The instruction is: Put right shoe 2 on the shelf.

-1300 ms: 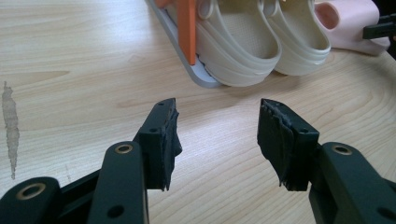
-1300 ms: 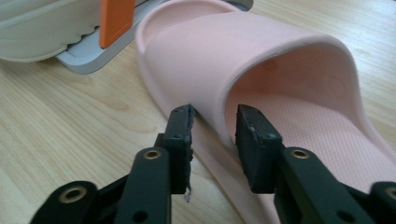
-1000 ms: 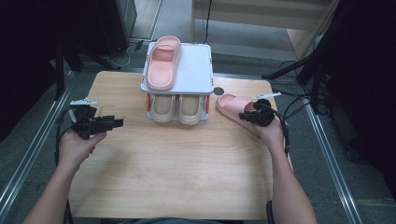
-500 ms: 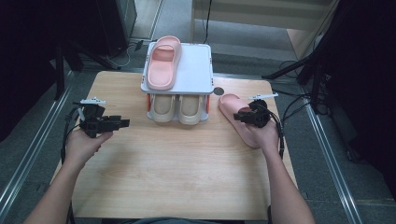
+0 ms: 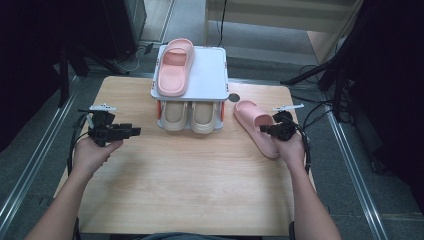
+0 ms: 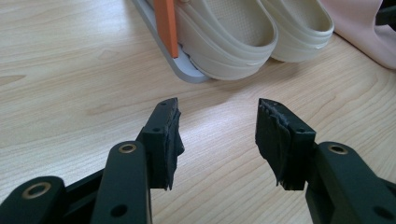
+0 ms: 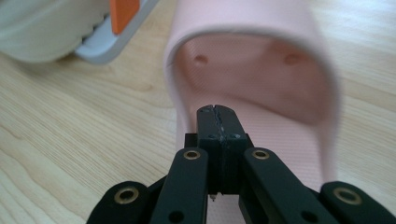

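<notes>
Slipper work sits with my right gripper (image 7: 218, 112), whose jaws have just been closing and now meet flat with nothing between them, the tips poking into the mouth of the pink slipper (image 5: 255, 126). That slipper lies flat on the table (image 5: 190, 190), just to the right of the small white shoe rack (image 5: 205, 67), toe toward the rack and heel toward me. From the right gripper view the closed tips rest low over the footbed, under the arch of the strap (image 7: 252, 23), and I cannot tell whether they touch the sole. I judge the closed jaws are meant to slide under the strap so the slipper can be hooked or nudged, since nothing is pinched.

Its mate, the other pink slipper (image 5: 175, 65), lies on the left half of the rack's top, leaving the right half bare, which I take to be the spot waiting for the one beside my right hand. Two beige slippers (image 5: 192, 116) fill the lower shelf side by side, toes poking out toward me.

My left gripper (image 5: 131, 131) hangs at the left side of the table, well apart from the rack, jaws standing wide with only bare wood between them. It points toward the rack's front corner, and I judge it is waiting in reserve.
</notes>
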The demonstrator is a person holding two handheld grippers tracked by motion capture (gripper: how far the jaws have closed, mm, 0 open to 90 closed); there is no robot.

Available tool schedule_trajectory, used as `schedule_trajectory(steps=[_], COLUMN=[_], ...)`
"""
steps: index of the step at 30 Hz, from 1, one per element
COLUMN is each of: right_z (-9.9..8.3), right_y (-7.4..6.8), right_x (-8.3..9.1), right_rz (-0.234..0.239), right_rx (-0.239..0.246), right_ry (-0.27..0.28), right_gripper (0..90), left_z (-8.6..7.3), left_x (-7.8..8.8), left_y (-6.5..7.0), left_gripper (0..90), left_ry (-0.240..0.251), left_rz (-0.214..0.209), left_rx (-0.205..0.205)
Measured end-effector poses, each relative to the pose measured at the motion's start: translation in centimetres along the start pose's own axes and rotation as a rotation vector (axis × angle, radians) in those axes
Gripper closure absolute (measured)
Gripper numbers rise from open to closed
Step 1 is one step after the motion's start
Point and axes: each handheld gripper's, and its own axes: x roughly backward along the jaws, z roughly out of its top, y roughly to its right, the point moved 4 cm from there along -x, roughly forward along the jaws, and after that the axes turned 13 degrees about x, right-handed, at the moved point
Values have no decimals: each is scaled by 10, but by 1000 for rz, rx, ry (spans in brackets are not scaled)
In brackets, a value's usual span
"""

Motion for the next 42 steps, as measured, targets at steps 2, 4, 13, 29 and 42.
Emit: schedule_trajectory(steps=[2,4,13,29,42], right_z=[2,7,22,19,-6], right_y=[-6,-12,-30,-17,16], right_x=[-6,-10,-14,14,24], right_rz=[-10,-16,10,14,-82], right_rx=[31,49,57,-18,-56], right_ry=[-21,-21,5,117,121], right_gripper=[900,900,900,878,618], left_z=[0,0,0,1,5], left_x=[0,0,0,0,-2], left_y=[-1,-1,-1,-3,-2], left_gripper=[499,500,500,497,496], left_ry=[-1,2,-6,5,7], left_rz=[1,2,2,-2,-5], left_rx=[1,2,-5,6,7])
